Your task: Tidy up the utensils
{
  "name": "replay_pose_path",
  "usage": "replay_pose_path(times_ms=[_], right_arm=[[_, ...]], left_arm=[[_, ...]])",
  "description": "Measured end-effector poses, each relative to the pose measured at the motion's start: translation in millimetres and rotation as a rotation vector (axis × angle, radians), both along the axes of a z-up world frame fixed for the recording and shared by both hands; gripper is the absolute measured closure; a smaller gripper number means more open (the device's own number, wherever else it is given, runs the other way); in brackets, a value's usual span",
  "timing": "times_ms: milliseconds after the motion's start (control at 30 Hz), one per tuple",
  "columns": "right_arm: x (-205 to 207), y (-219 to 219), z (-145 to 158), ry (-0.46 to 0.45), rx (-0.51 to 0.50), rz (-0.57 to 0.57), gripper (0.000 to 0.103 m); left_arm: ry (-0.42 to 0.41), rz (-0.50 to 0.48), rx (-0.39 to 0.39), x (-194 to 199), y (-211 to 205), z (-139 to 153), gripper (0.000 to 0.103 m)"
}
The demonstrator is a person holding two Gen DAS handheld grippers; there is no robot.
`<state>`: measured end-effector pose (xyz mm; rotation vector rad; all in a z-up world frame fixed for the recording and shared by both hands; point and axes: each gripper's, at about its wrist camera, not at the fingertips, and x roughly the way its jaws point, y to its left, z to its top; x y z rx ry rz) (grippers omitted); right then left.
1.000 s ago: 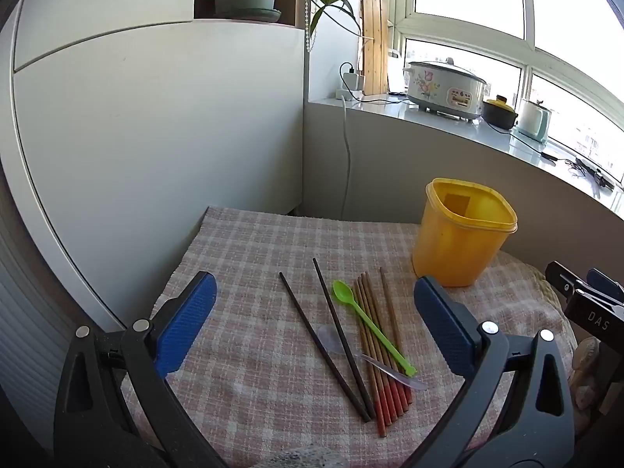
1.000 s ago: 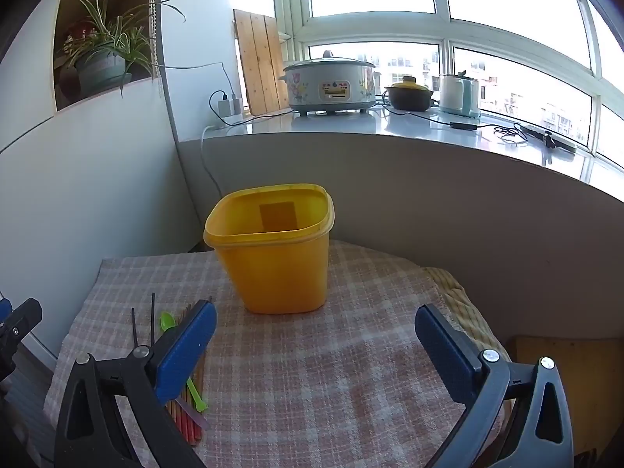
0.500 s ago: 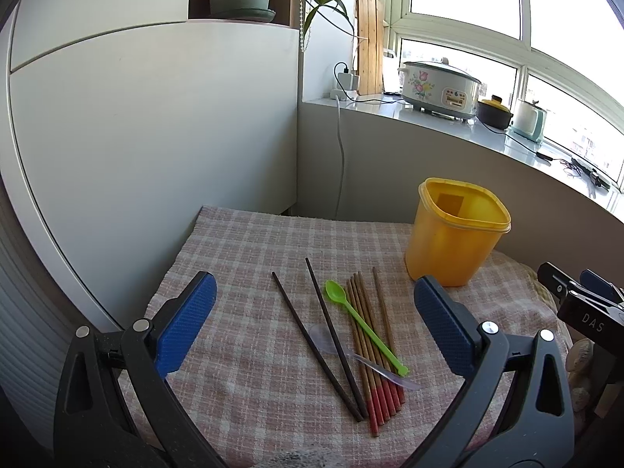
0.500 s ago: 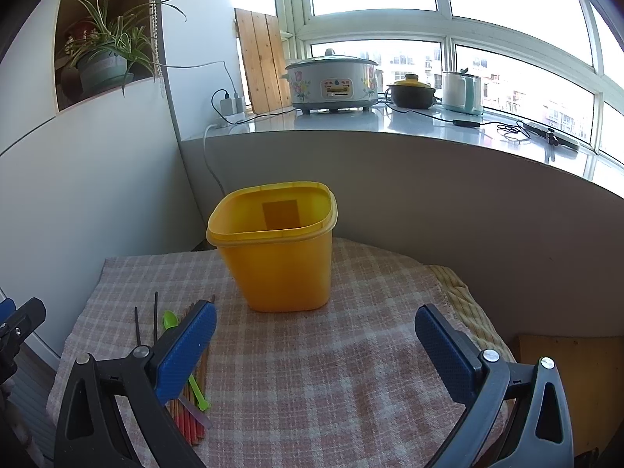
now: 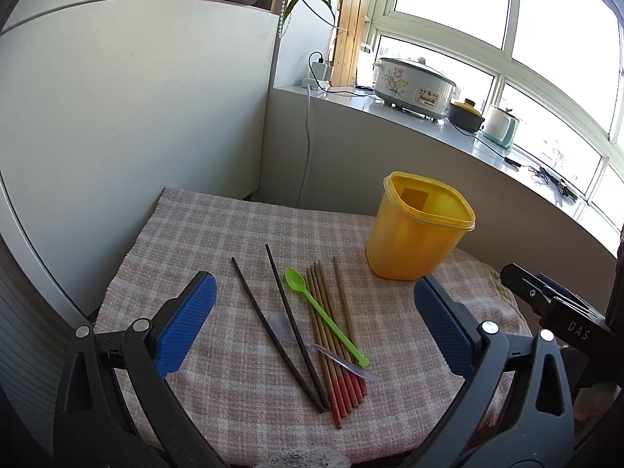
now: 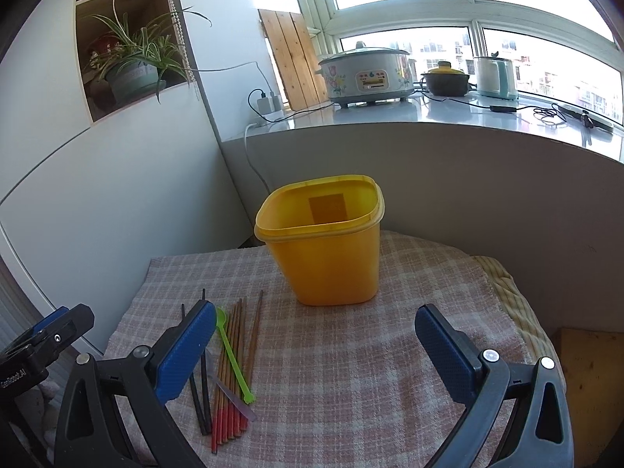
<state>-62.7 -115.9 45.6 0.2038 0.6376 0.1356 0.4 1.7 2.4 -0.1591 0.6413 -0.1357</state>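
Nothing sorted yet: chopsticks (image 5: 331, 335) and spoon (image 5: 323, 314) flat on desk (image 5: 187, 234), tub (image 5: 417, 230) empty at 1 o'clock. Left claw (image 5: 312, 325), right claw (image 6: 314, 351) spread, holding nothing.

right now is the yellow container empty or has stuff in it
Empty as far as visible: the yellow container stands upright and open-topped, only bare inner walls showing. Its bottom is out of view.

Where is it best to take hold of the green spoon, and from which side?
Probably grip the green spoon at mid-handle, from above, claw fingers across its length. It lies flat on the wooden chopsticks, so the handle sits slightly raised; the bowl end is wider and harder to pinch. The open left claw already faces it.
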Motion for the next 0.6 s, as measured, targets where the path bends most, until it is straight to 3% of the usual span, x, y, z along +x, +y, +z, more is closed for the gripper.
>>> replay_pose_path(times_ms=[600], right_arm=[[2.6,2.6,-1.6,0.030,0.021,0.020,0.000]], left_arm=[[0.010,-0.003,-0.034,1.1,7.0,-1.2,0.000]])
